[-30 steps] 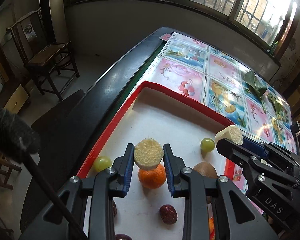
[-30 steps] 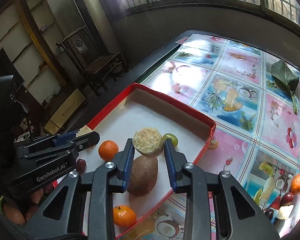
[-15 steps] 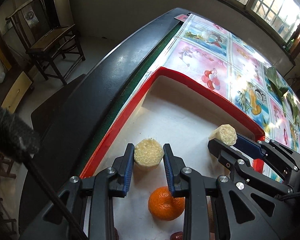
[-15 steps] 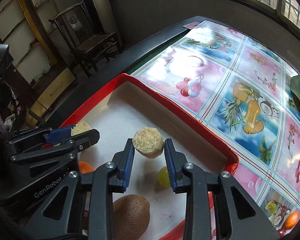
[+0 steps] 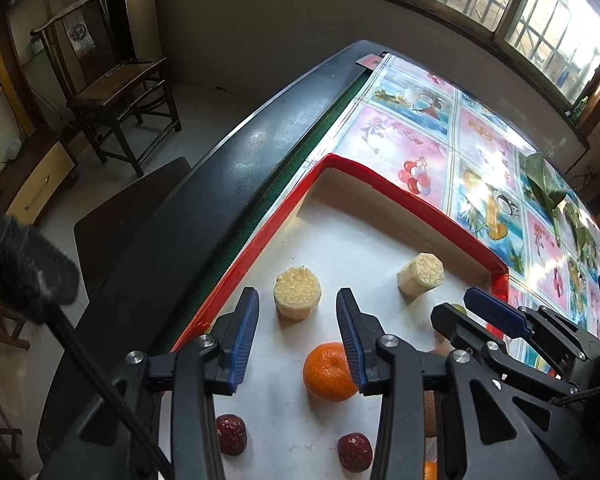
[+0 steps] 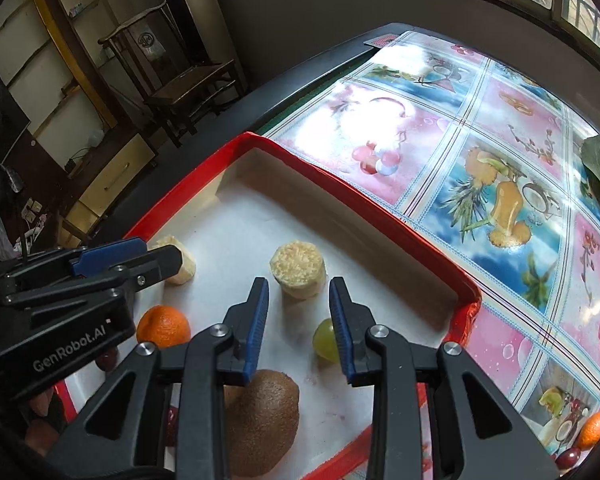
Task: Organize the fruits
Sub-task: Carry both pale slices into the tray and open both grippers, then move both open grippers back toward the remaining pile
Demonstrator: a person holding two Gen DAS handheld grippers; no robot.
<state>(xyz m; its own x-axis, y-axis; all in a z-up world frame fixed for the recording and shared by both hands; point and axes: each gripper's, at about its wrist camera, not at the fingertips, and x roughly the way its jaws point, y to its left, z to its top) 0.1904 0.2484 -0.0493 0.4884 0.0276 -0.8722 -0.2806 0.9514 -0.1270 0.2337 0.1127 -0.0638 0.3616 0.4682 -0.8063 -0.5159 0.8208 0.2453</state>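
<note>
I've got each hand-held gripper, left [image 5: 298, 330] and right [image 6: 299, 314], spread wide and empty; both sugarcane chunks [image 5: 298, 292] probably stand released upright in the red tray [image 5: 420, 200]

Both grippers are letting go: the left gripper [image 5: 297, 324] is now standing spread apart, its pale sugarcane chunk [image 5: 297, 292] sitting free on the red tray's [image 5: 380, 182] white floor at frame centre. The right gripper [image 6: 299, 308] is likewise parted, its own cane piece [image 6: 298, 269] resting loose just beyond the fingertips.
</note>
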